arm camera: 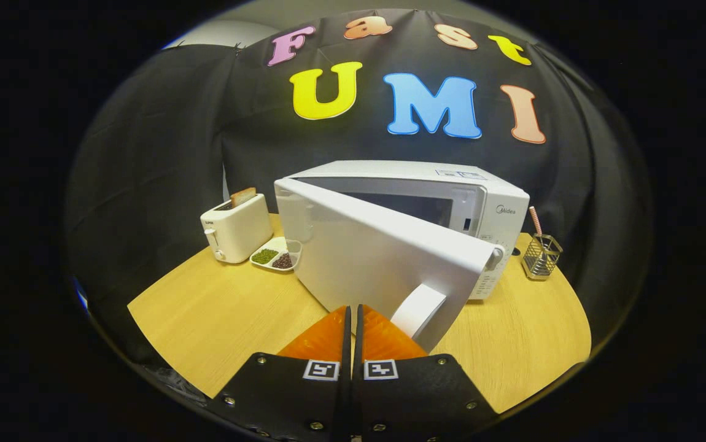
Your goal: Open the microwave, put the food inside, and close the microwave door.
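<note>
A white microwave [488, 209] stands at the back of the wooden table [218, 313]. Its door [365, 252] is hinged on the left and swung partly out toward me, so a strip of the dark cavity shows behind it. My gripper [353, 308] is shut with nothing between its fingers. The tips rest at or against the door's outer face, just left of the white handle [417, 310]. A small divided dish of food [276, 255], green and dark portions, lies on the table left of the microwave.
A white toaster [236, 234] with a slice of bread sticking out stands left of the dish. A wire holder [541, 255] with a pink straw sits right of the microwave. Bare tabletop lies on both sides of my fingers.
</note>
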`<state>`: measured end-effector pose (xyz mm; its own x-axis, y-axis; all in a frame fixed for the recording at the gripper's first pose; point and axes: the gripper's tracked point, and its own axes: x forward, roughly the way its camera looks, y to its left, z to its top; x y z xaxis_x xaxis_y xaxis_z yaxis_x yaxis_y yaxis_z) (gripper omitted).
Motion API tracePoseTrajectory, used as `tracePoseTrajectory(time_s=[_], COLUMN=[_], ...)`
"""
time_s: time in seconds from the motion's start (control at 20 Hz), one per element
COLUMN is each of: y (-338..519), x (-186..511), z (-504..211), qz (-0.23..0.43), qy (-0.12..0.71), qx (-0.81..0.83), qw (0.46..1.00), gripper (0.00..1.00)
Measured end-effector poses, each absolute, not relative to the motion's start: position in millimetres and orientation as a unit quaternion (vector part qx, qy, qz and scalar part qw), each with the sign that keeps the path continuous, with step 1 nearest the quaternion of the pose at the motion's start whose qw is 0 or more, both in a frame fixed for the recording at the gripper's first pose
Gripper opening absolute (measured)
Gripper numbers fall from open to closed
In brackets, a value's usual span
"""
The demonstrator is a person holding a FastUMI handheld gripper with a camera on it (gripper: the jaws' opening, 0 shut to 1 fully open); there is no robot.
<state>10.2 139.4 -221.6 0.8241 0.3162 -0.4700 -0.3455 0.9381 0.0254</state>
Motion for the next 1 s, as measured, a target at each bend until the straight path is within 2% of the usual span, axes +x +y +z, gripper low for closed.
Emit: tracePoseTrajectory(time_s=[1.0], y=[105], x=[108], z=[-228], qz=[0.124], qy=[0.232], qx=[-0.032], qw=[0.964], gripper=[0.01])
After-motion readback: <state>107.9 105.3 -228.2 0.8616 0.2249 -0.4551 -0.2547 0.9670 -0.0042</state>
